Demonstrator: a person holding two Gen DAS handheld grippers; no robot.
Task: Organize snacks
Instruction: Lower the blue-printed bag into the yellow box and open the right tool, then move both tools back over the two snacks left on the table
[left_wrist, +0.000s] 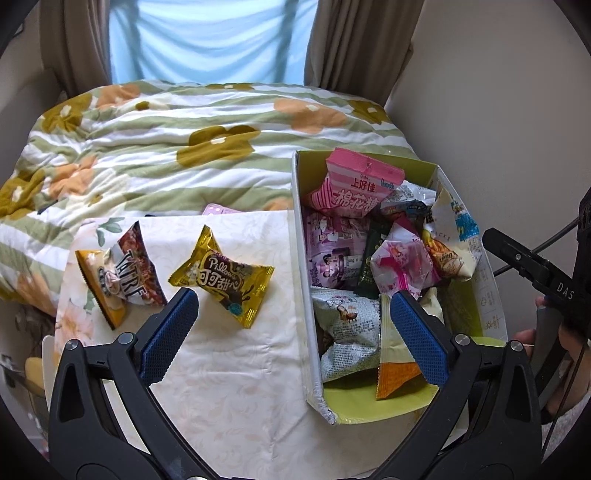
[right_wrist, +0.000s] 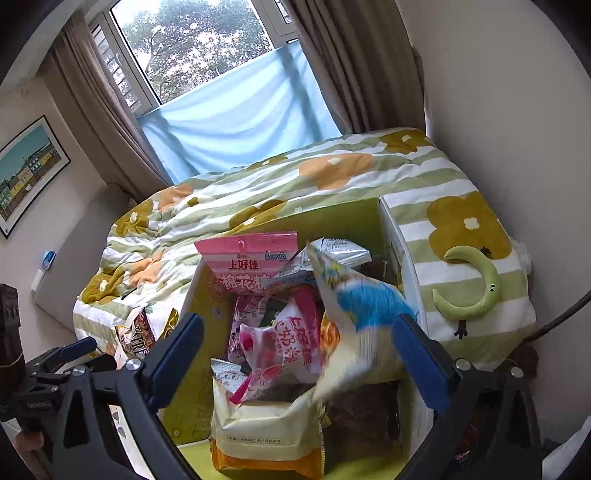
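Right wrist: hand-held gripper (right_wrist: 295, 350) agape above box (right_wrist: 192, 295).

left: above table | right: close over box (right_wrist: 402, 258) | share: box, perhaps bed

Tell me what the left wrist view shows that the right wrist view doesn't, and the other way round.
Only the left wrist view shows the gold Pillows packet in full on the white cloth, the pink phone behind the cloth, and the open left gripper.

Only the right wrist view shows the window, the framed picture, the green crescent toy on the bed, and the open right gripper, with a blurred white and blue packet between its fingers.

Both show the snack box, the pink marshmallow bag and the flowered quilt.
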